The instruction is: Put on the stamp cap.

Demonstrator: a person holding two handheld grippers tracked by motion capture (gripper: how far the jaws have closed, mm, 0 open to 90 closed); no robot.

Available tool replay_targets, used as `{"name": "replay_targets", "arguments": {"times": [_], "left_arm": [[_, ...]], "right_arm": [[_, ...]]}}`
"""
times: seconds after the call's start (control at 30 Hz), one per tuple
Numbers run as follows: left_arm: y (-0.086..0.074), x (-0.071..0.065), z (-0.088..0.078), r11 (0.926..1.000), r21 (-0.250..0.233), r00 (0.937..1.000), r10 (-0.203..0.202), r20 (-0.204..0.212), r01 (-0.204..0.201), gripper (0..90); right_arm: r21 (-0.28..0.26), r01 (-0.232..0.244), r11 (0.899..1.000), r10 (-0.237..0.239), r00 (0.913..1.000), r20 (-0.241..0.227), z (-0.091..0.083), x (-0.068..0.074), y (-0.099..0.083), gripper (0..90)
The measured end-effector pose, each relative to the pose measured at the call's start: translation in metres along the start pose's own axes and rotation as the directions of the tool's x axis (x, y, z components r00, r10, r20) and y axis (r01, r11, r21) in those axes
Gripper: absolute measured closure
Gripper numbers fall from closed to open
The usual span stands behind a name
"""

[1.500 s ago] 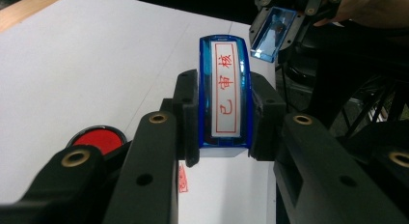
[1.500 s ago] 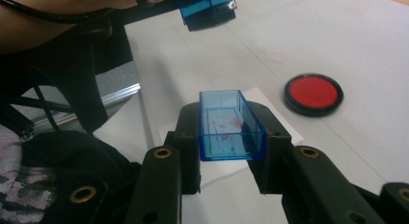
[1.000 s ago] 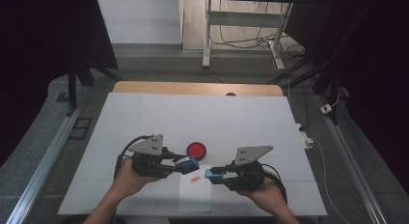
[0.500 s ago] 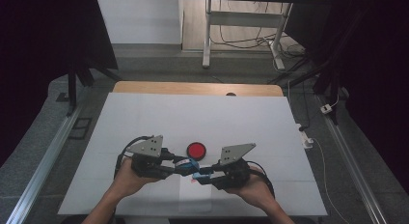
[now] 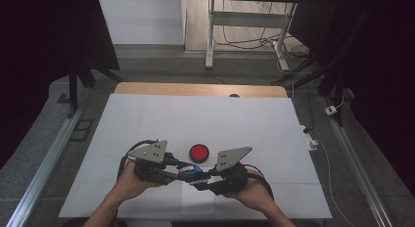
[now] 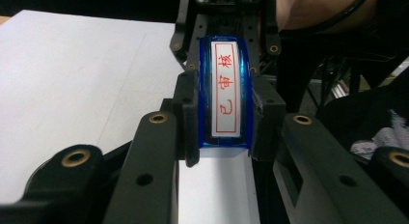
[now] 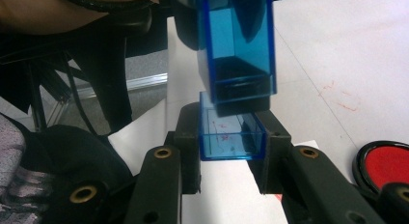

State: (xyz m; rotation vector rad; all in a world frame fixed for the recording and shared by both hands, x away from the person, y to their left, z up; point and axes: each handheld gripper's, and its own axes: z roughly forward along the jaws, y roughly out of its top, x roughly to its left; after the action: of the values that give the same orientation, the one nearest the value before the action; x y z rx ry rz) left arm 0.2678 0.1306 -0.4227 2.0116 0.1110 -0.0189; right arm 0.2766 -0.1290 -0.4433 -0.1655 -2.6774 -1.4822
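My left jaws (image 5: 182, 169) clamp the blue stamp (image 6: 225, 96), low centre of the high view above the desk (image 5: 147, 119). My right jaws (image 5: 204, 182) pinch its cap (image 7: 232, 132). If I pull crooked, I reckon the cap jams or slips. Ink pad (image 5: 199, 152) sits just above.

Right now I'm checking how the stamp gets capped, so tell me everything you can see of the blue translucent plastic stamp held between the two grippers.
The blue translucent plastic stamp is a small rectangular block with a white label bearing red characters in a red frame. The left gripper is shut on its body. Its matching clear blue cap, smudged red inside, sits in the shut right gripper at the stamp's dark end. In the high view it hangs above the white paper sheet, near the round red ink pad.
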Motion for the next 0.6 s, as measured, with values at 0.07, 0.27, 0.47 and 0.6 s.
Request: {"name": "replay_targets", "arguments": {"times": [0.07,0.27,0.47,0.6], "left_arm": [[-0.0003,0.0000,0.0007,1.0000,0.003,1.0000,0.003,0.003,-0.003,69.5],[-0.0012,0.0000,0.0019,1.0000,-0.001,0.9998,0.009,0.017,-0.009,69.5],[-0.0016,-0.0003,0.0025,0.9998,-0.007,0.9992,0.018,0.035,-0.018,69.5],[-0.0017,-0.0003,0.0042,0.9996,0.004,0.9987,0.027,0.043,-0.027,69.5]], "right_arm": [[-0.004,0.001,1.000,-0.001,1.0000,-0.006,0.0006,0.0002,0.0001,68.3],[-0.005,0.006,1.000,-0.006,0.9998,-0.017,0.0017,0.0012,0.0003,68.4],[-0.008,0.007,1.000,-0.007,0.9996,-0.026,0.0018,0.0016,0.0006,68.5],[-0.014,0.005,1.000,-0.005,0.9995,-0.030,0.0019,0.0026,0.0016,68.5]]}}
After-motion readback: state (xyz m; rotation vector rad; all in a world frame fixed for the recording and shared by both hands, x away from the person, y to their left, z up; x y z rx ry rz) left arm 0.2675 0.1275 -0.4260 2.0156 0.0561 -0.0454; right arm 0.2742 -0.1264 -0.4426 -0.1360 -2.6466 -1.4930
